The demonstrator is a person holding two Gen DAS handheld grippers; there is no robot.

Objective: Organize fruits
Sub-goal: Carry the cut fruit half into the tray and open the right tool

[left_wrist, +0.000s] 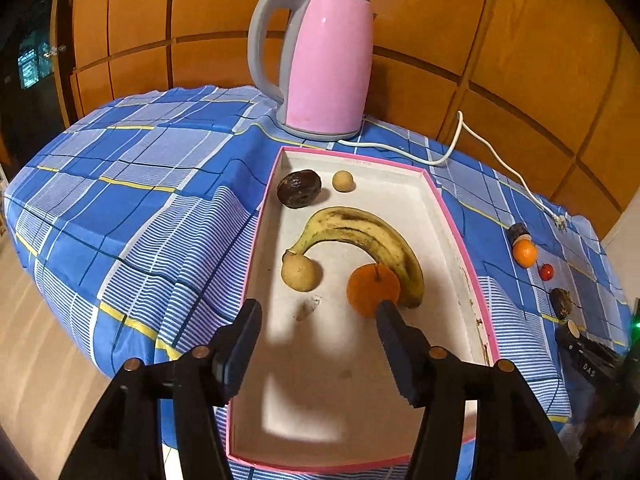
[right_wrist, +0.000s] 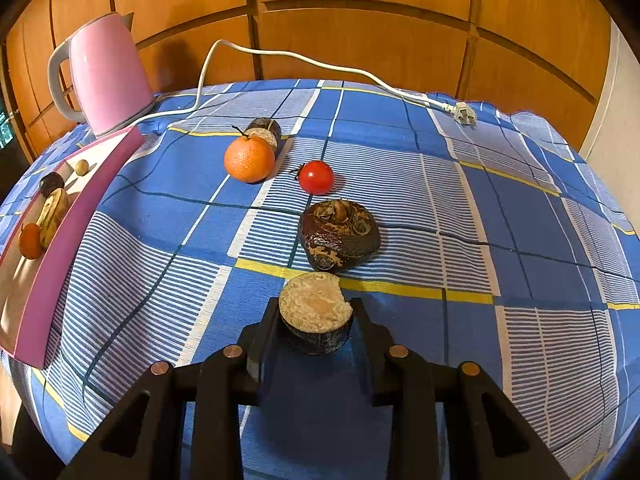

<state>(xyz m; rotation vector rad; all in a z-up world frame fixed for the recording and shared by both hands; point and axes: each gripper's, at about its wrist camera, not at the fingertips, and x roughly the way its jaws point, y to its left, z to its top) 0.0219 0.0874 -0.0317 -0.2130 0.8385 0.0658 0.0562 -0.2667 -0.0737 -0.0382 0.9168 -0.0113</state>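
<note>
Left tongs (left_wrist: 316,312) are held open, empty, over a pink-rimmed tray (left_wrist: 460,236); right tongs (right_wrist: 316,320) are clamped on a cut dark fruit piece (right_wrist: 316,320). Beyond, loose fruits (right_wrist: 316,177) are spread on the blue checked tablecloth (right_wrist: 500,220), backed by a pink kettle (left_wrist: 328,68) and wooden panelling (right_wrist: 360,20).

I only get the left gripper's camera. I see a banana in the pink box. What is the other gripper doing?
Observer: The right gripper is shut on a cut dark fruit piece with a pale top, down at the tablecloth.
Operator: What's next to it?
Observer: A wrinkly dark fruit lies just beyond it, apart from the gripper.
Operator: Any red ones?
Observer: Yes, a cherry tomato sits further back, with a whole orange to its left.
</note>
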